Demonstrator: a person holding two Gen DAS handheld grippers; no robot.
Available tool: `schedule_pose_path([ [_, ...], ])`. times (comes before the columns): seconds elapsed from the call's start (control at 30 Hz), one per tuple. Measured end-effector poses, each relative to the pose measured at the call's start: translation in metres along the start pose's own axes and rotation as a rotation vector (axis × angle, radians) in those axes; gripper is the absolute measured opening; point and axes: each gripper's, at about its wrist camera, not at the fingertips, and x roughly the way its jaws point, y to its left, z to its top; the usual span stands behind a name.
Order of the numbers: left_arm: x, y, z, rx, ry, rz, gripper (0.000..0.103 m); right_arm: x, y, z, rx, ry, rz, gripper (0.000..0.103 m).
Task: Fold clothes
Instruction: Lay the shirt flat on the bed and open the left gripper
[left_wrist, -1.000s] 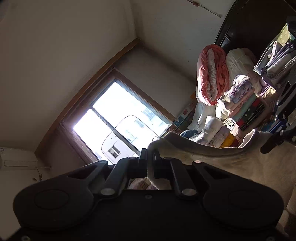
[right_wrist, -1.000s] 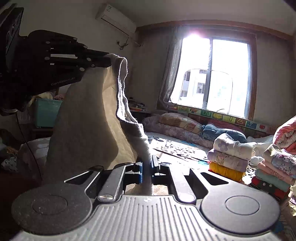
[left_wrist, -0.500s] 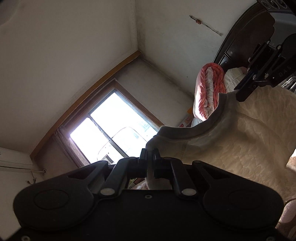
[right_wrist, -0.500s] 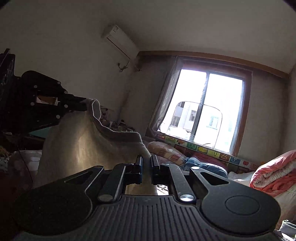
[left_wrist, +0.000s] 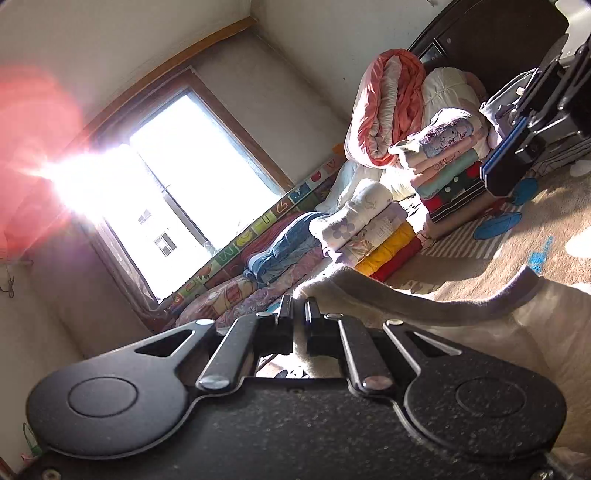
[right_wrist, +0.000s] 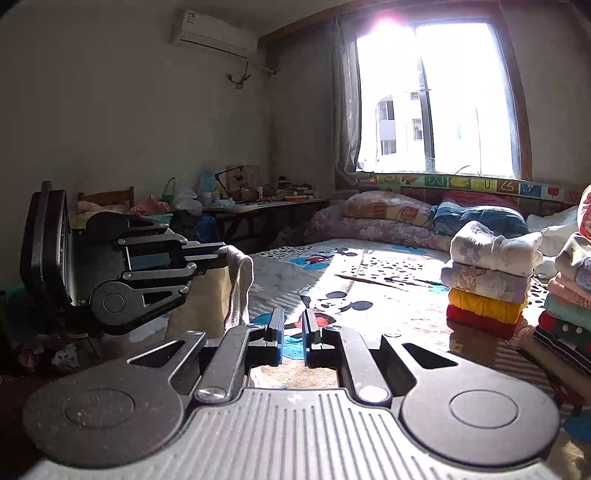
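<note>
room: a sunlit bedroom, low and level in the right wrist view; half a second ago both cameras were tipped up at ceiling and upper wall, now both look down at the bedding.
window (right_wrist: 432, 99): bright, glaring in both views, with a pink flare in the left wrist view that was not there before.
bed sheet (right_wrist: 354, 273): cartoon-printed, spread flat under everything, sun across it.
beige garment (left_wrist: 498, 325): lying down on the sheet at the right of the left wrist view, its grey collar edge arching from the left tongs across to the right; earlier it was stretched high in the air between the two tools.
folded stacks (right_wrist: 487, 273): two piles of folded clothes at the right, near the rolled orange quilt (left_wrist: 388, 110); out of sight half a second ago in the right wrist view.
left gripper (left_wrist: 299, 306): tips pinching the collar edge of the beige garment, as before; from the right wrist view it sits low at the left with cloth hanging off its tips.
right gripper (right_wrist: 293, 325): tips slightly spread with nothing between them, only sheet showing through the gap; half a second ago they were pressed on the garment's edge.
air conditioner (right_wrist: 214, 35): on the wall, upper left.
</note>
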Motion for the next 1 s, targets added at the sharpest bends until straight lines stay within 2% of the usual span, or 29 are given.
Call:
schedule_pose_path([
  [0.03, 0.007, 0.000, -0.003, -0.001, 0.006, -0.002, 0.005, 0.007, -0.002, -0.006, 0.025, 0.021, 0.020, 0.068],
  [0.07, 0.012, 0.001, -0.006, -0.003, 0.008, -0.004, 0.005, 0.014, -0.003, -0.011, 0.051, 0.042, 0.040, 0.079],
  [0.23, 0.028, 0.007, -0.020, -0.029, 0.014, -0.012, 0.005, 0.050, -0.012, -0.039, 0.178, 0.147, 0.139, 0.079],
  [0.3, 0.036, 0.009, -0.027, -0.039, 0.031, -0.012, 0.005, 0.063, -0.023, -0.051, 0.283, 0.181, 0.189, 0.066],
  [0.33, 0.039, 0.009, -0.032, -0.045, 0.041, -0.013, 0.005, 0.071, -0.030, -0.056, 0.330, 0.196, 0.227, 0.043],
  [0.4, 0.048, 0.010, -0.041, -0.055, 0.064, -0.021, 0.005, 0.078, -0.035, -0.056, 0.348, 0.203, 0.244, 0.024],
  [0.47, 0.060, 0.008, -0.049, -0.058, 0.087, -0.026, 0.005, 0.084, -0.039, -0.052, 0.345, 0.196, 0.237, 0.013],
  [0.73, 0.114, 0.006, -0.066, -0.080, 0.141, -0.063, 0.005, 0.122, -0.086, -0.025, 0.341, 0.169, 0.113, 0.011],
  [0.9, 0.152, 0.004, -0.078, -0.079, 0.175, -0.096, 0.005, 0.157, -0.108, -0.014, 0.271, 0.203, 0.069, 0.010],
  [1.0, 0.177, 0.005, -0.087, -0.110, 0.208, -0.128, 0.005, 0.177, -0.121, -0.010, 0.251, 0.223, 0.056, 0.004],
])
